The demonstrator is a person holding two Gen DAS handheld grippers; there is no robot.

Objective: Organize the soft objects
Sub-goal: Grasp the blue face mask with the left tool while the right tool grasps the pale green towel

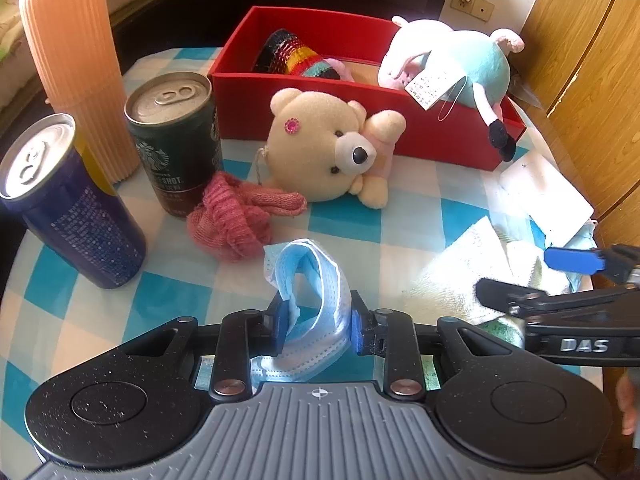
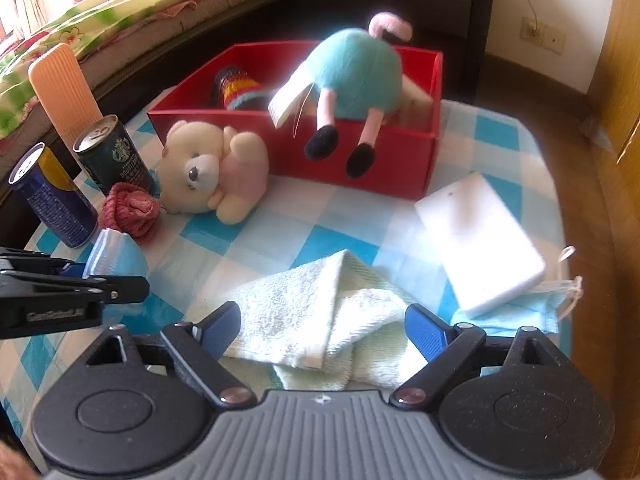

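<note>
While left fingers (image 1: 319, 322) clench face mask (image 1: 310, 280) | right fingers (image 2: 322, 330) spread, straddling towel (image 2: 320, 320)

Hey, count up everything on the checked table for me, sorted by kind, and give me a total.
Plush toys: 2, teddy bear, blue plush
Drink cans: 2, green can, blue can
Face masks: 2, held mask, flat mask
Knits: 2, pink knit, striped knit
Towel: 1
White block: 1
Red box: 1
Ribbed orange cylinder: 1
Total: 12

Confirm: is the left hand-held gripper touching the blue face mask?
Touching. The left wrist view shows the left hand-held gripper with both blue pads pressed against the folded blue face mask, pinching it above the checked tablecloth.
</note>
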